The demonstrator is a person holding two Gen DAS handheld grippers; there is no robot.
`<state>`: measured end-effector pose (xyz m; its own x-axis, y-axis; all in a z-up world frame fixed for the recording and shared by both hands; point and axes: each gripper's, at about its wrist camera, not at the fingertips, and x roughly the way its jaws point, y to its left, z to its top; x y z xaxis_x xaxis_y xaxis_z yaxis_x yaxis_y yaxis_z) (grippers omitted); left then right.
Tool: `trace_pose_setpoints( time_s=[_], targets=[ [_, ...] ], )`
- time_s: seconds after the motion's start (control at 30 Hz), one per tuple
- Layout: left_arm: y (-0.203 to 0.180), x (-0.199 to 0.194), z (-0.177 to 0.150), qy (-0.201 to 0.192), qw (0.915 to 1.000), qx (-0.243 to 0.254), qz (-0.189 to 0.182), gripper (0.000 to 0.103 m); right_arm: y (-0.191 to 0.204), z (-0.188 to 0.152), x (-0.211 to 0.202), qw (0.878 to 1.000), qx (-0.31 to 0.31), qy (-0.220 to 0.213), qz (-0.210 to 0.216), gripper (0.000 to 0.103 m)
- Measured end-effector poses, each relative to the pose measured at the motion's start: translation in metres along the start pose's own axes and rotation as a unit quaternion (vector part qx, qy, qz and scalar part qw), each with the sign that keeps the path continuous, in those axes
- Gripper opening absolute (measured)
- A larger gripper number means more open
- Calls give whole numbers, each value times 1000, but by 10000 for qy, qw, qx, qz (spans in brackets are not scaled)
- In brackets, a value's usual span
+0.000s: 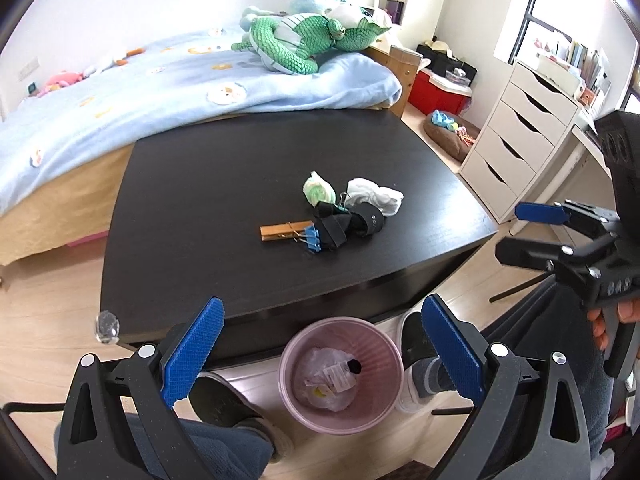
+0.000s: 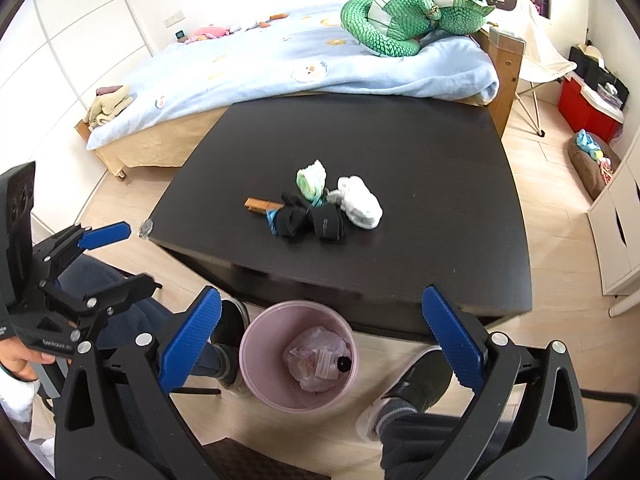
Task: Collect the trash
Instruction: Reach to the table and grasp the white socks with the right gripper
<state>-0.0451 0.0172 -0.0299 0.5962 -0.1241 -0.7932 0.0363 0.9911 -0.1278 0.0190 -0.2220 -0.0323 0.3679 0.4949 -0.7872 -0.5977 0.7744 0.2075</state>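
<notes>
- Fingers of the left gripper (image 1: 322,354) and right gripper (image 2: 320,340) are spread wide, holding nothing, hovering above the pink bin (image 2: 256,332) on the floor
- Trash lies mid-bench (image 2: 440,240): a white crumpled tissue (image 2: 360,202) and a greenish wad (image 2: 311,180), touching black straps (image 2: 310,222), a clothespin (image 2: 256,205) and blue binder clips (image 1: 311,237)
- Best to pinch the tissue's outer edge; the straps likely stay put

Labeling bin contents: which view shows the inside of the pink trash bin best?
Left wrist view: the pink trash bin sits near centre, its mouth seen almost straight down, with plastic wrap and a small dark item inside. The right wrist view shows the same contents, slightly more obliquely.
</notes>
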Motion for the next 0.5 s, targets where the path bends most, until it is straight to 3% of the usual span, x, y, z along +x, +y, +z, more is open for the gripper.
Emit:
trace_pose_setpoints(
  time_s=[0.5],
  targets=[
    [15, 6, 9, -37, 9998, -175, -30, 95, -16, 67, 60, 9975, -465, 503, -146, 99]
  ],
)
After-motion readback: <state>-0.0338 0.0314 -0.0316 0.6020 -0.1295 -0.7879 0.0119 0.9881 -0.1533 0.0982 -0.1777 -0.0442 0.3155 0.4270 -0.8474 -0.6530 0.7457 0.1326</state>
